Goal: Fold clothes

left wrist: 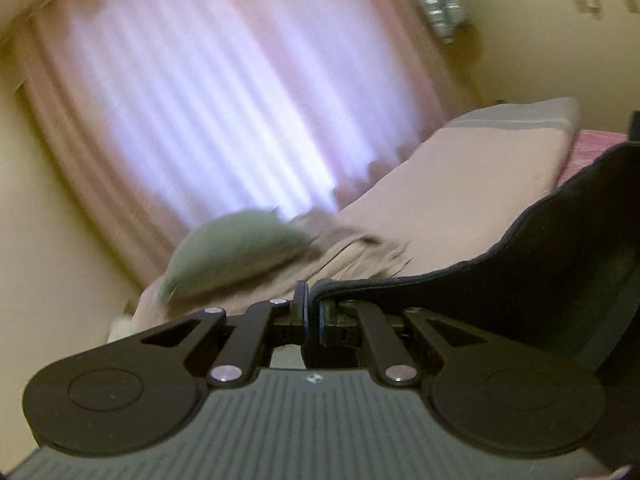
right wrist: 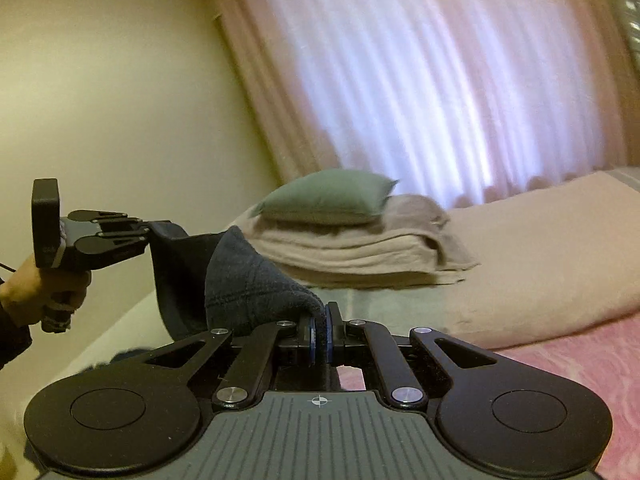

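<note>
Above one bed [right wrist: 560,264], two claws [right wrist: 320,330] [left wrist: 310,312] pinch one dark garment [right wrist: 248,280].

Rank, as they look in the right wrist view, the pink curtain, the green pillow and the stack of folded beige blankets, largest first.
1. Pink curtain.
2. Stack of folded beige blankets.
3. Green pillow.
The curtain hangs farthest back, so its lead is safe; the blankets' margin over the pillow is modest.

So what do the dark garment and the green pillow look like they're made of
Dark garment: seemingly thick knit or fleece, matte, with a fuzzy nap and a stitched seam line. Green pillow: probably smooth woven cotton, matte, plump with crisp corners; motion blur leaves that uncertain.
</note>
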A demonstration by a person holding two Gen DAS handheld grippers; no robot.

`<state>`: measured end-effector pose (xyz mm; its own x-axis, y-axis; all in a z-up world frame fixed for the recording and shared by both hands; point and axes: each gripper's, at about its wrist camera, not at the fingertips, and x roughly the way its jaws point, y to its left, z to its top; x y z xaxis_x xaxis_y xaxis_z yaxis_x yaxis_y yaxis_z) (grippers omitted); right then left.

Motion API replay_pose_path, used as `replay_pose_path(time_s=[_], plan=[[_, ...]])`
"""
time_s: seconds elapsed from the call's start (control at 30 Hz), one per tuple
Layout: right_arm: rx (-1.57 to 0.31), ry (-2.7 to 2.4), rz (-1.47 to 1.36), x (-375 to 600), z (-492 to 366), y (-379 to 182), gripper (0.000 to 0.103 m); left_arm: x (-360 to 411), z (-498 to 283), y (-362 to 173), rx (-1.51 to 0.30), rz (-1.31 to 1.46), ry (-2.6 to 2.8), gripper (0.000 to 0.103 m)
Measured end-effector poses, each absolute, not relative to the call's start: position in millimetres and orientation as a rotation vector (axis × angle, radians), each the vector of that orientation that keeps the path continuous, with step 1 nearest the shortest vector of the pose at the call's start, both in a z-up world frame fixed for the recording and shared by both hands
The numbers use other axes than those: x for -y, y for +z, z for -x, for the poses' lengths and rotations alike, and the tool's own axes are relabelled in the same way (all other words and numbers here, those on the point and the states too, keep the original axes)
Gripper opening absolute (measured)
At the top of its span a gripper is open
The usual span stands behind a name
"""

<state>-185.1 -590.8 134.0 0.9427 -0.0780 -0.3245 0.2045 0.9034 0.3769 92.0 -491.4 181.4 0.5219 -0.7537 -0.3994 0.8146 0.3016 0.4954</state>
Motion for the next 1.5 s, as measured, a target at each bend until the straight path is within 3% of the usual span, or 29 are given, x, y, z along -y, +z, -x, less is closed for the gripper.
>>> replay_pose_path(time_s=[0.3, 0.47, 0.6, 0.83, 0.97, 1.13, 1.5], plan=[[-0.199, -0.462, -0.440, 699, 380, 155, 0.003, 696, 86, 210, 0.088, -0.708, -1.371, 0.003], [-0.121, -0.656, -0.343, 748, 502, 203, 0.003, 768, 191, 265, 0.197, -0.585, -1.530, 0.003], [-0.042, -0.763, -0.186, 749, 566, 261, 0.003, 781, 231, 314, 0.271, -0.470, -1.610, 0.003], [-0.098, -0.744, -0.063, 661, 497, 242, 0.003, 721, 211, 338, 0.342, -0.313, -1.665, 0.003], [-0.129, -0.732, 0.008, 610, 457, 231, 0.003, 653, 173, 308, 0.308, -0.333, -1.671, 0.003], [-0.168, -0.717, 0.095, 547, 407, 217, 0.003, 570, 102, 225, 0.140, -0.460, -1.621, 0.004], [-0.693, -0.291, -0.396, 479, 231, -71, 0.003, 411, -35, -80, -0.631, -0.907, -1.298, 0.004]])
